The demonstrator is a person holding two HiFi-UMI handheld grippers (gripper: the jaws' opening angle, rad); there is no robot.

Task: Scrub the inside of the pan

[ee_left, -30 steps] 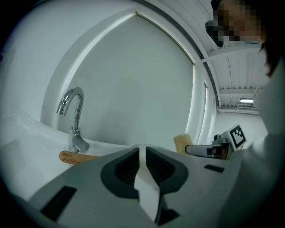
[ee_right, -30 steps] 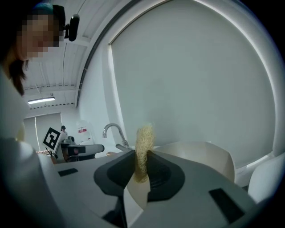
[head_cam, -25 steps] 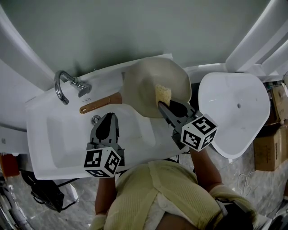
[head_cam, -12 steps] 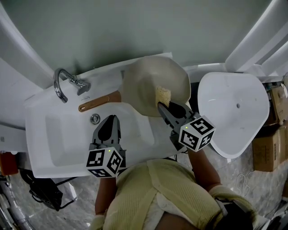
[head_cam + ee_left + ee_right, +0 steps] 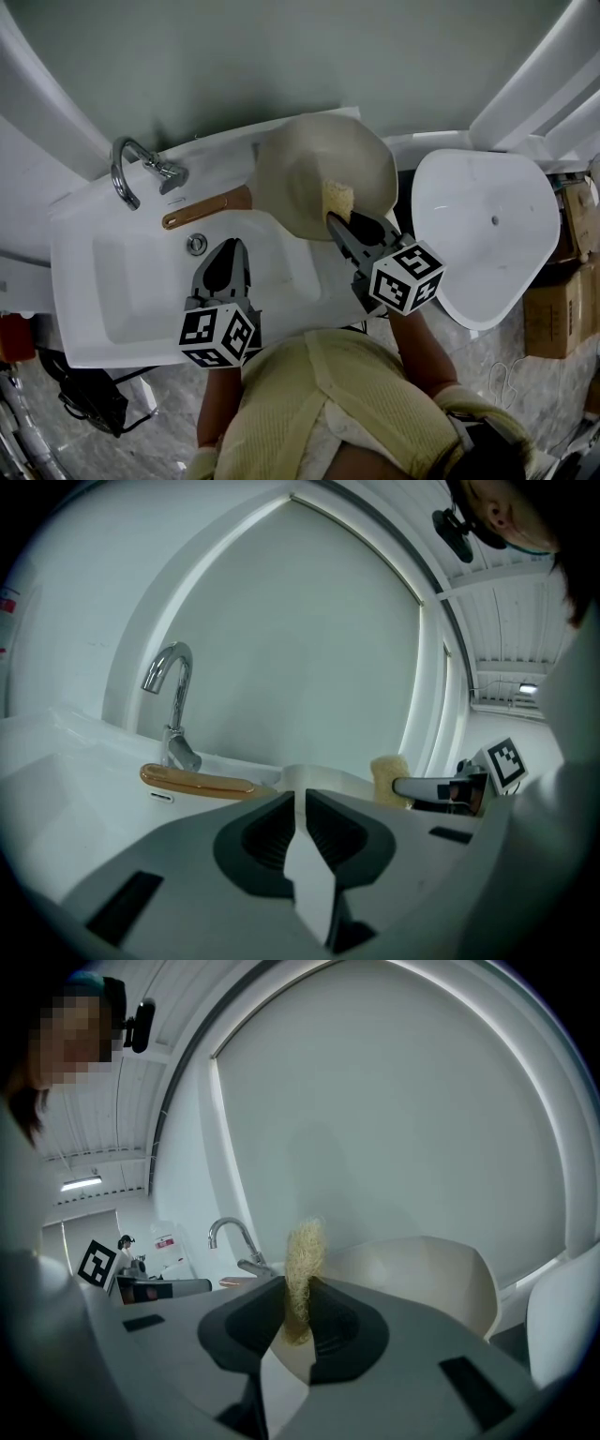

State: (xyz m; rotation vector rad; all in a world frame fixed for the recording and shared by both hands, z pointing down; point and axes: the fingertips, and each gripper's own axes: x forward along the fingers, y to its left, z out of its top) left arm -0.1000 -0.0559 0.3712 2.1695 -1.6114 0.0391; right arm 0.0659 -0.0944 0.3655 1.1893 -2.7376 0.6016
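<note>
A cream pan [image 5: 309,159] with a wooden handle [image 5: 206,208] rests tilted on the back right corner of the white sink [image 5: 94,281]. My right gripper [image 5: 336,221] is shut on a yellow sponge [image 5: 339,197], which lies against the pan's inner surface near its front rim. In the right gripper view the sponge [image 5: 305,1260] stands up between the jaws of the right gripper [image 5: 298,1302], with the pan [image 5: 422,1274] just beyond. My left gripper [image 5: 228,251] hovers over the sink basin, shut and empty. In the left gripper view, past the left gripper [image 5: 300,799], lies the handle [image 5: 197,782].
A chrome faucet [image 5: 131,169] stands at the sink's back left, and a drain [image 5: 196,245] lies near the left gripper. A second white basin [image 5: 487,234] sits at the right, with a cardboard box [image 5: 553,309] beyond it. Grey wall behind.
</note>
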